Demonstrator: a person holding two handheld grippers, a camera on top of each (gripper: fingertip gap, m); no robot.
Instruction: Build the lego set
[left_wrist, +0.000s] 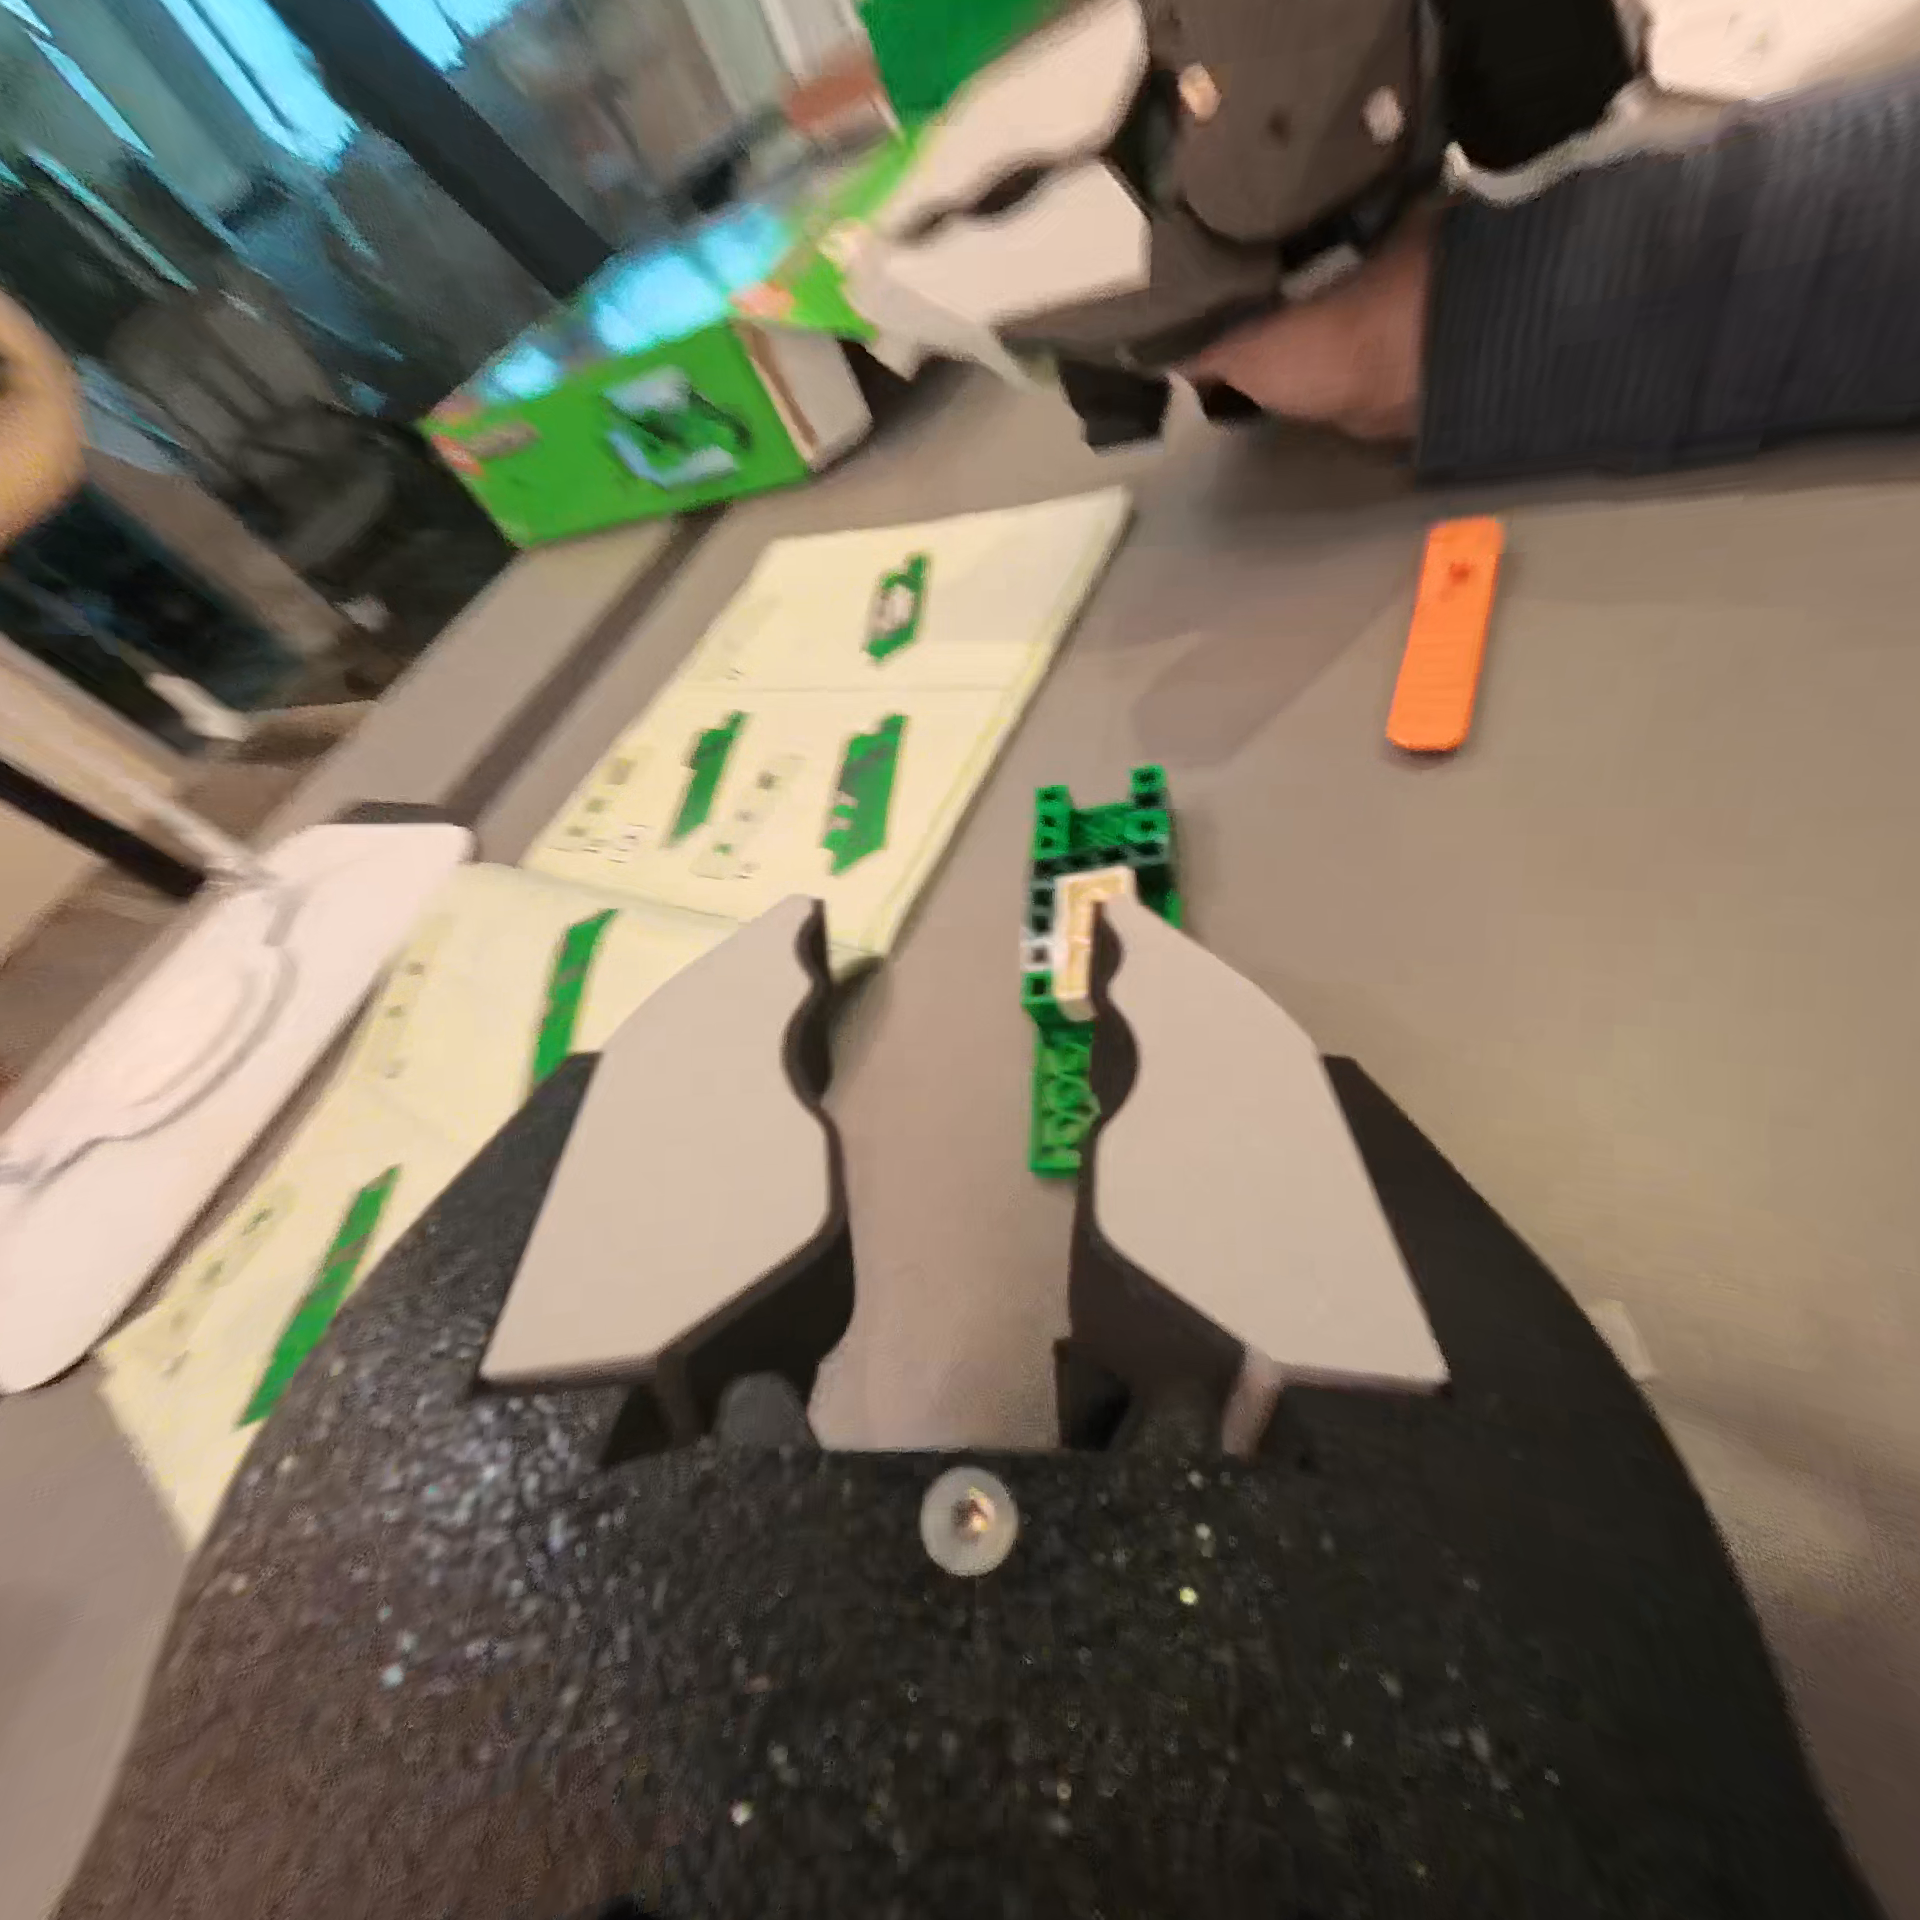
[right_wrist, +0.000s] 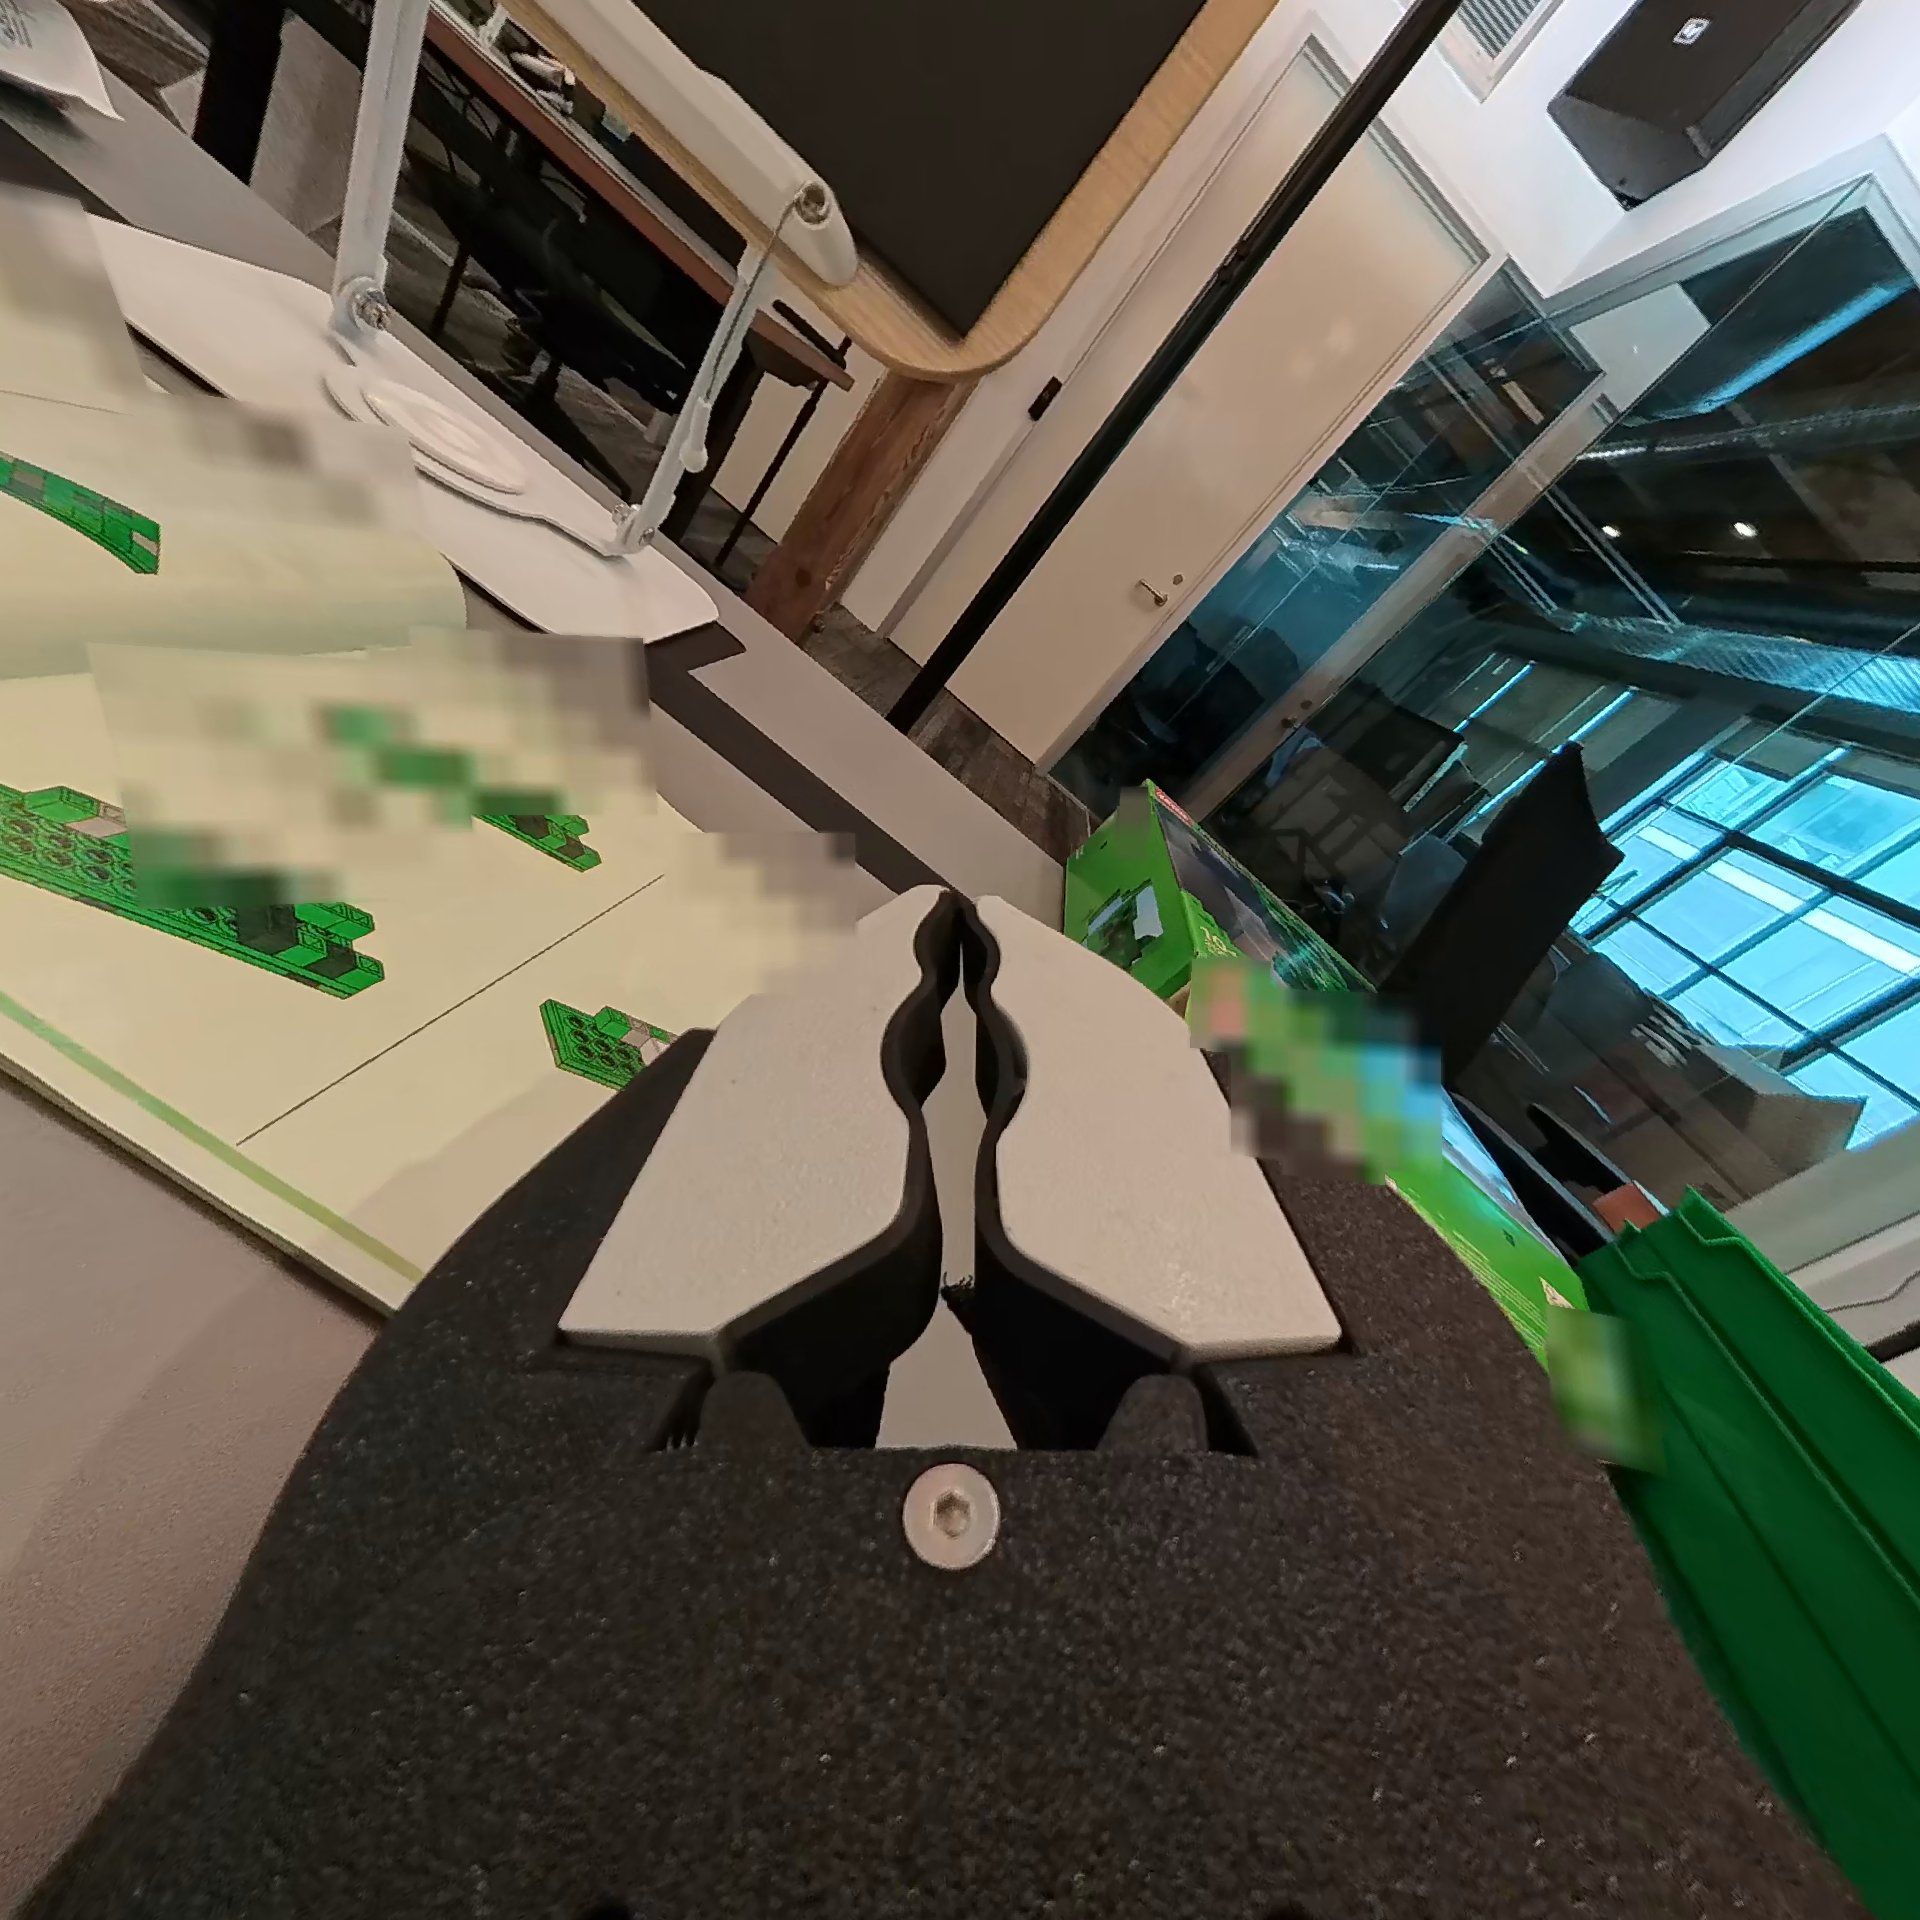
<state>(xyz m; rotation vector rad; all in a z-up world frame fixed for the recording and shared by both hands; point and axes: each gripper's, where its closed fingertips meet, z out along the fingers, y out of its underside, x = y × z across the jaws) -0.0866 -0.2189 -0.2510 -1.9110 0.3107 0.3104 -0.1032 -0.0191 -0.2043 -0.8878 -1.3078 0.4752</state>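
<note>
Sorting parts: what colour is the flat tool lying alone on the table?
Orange tool, clearest in the left wrist view.

Motion blur smears the green box (left_wrist: 634, 436) and the right claw (left_wrist: 1122, 416) in the left wrist view; the green lego build (left_wrist: 1091, 935) sits partly hidden behind a finger (left_wrist: 1236, 1122). Mosaic patches cover parts of the instruction booklet (right_wrist: 312, 1039).

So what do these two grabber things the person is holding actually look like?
Both match. The left gripper and right gripper each have two flat, light grey fingers with wavy black inner edges, set in a rough, speckled black body fastened by one silver screw. No cables show. The person's sleeve is dark blue with fine stripes.
</note>
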